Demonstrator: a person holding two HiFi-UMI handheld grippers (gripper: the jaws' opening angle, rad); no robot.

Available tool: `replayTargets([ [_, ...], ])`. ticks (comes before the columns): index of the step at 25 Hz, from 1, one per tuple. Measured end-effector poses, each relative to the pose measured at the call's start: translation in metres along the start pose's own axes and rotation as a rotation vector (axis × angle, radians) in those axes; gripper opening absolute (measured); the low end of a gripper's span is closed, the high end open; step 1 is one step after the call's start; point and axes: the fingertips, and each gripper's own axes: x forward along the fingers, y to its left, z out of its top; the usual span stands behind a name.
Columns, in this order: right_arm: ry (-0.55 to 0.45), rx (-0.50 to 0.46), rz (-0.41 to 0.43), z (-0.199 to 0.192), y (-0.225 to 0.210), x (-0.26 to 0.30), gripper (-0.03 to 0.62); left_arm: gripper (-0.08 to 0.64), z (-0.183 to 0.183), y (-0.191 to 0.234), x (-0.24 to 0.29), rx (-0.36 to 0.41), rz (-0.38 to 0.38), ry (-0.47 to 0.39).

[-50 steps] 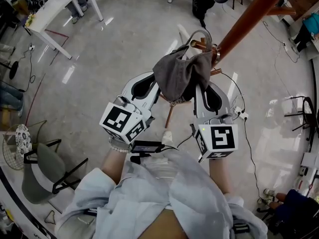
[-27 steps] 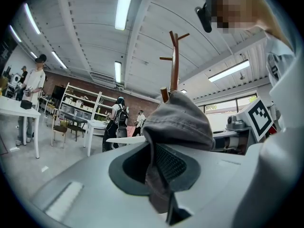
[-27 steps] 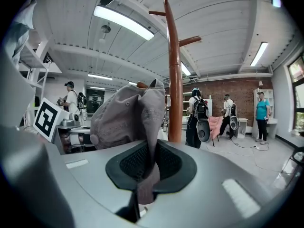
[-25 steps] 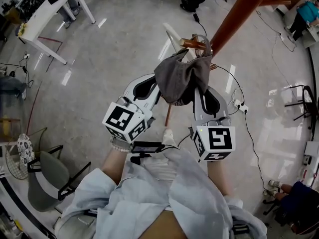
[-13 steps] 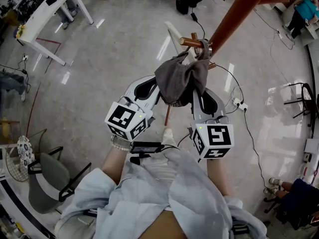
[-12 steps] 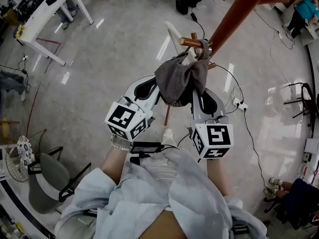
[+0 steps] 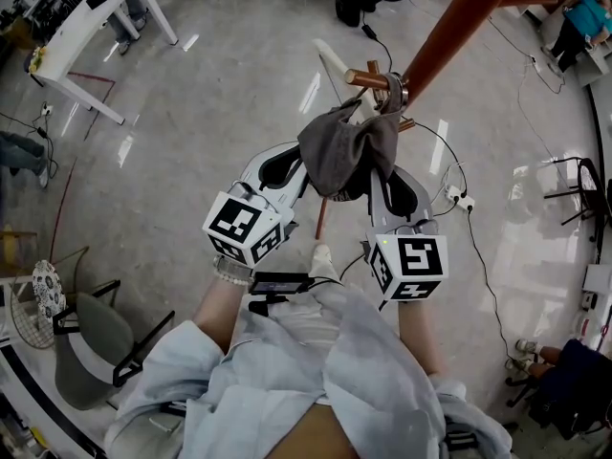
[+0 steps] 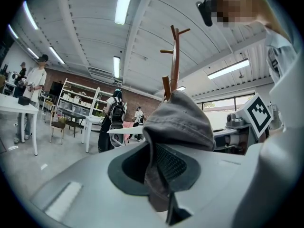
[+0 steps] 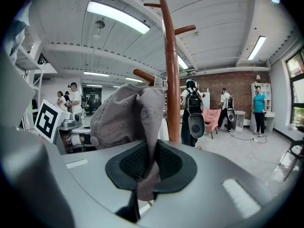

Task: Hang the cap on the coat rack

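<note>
The left gripper and right gripper hold the grey cap between them, just beside a peg of the coat rack.

Glossy pale floor holds a white table and grey chair; the far wall seems brick.

Bright ceiling tubes, glossy floor glare, fisheye edges

Left claw and right claw are raised side by side, each clamped on the cap.
</note>
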Motion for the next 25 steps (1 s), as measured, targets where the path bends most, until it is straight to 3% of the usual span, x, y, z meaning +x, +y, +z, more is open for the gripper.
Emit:
replayTargets([
  [6,-0.012,0.008,0.009,0.001,0.0,0.0,0.042,0.037,0.0,0.001,-0.002,-0.025,-0.009,-0.011],
  [14,-0.041,0.001,0.022,0.006,0.004,-0.003,0.097,0.039,0.008,0.01,-0.016,-0.022,0.041,-0.031],
  [18,-0.074,-0.021,0.02,0.014,0.011,-0.009,0.104,0.04,0.017,0.014,-0.029,0.014,0.074,-0.031],
  [25,-0.148,-0.083,0.009,0.033,0.024,-0.027,0.104,0.04,0.045,-0.003,-0.053,0.074,0.066,-0.082],
])
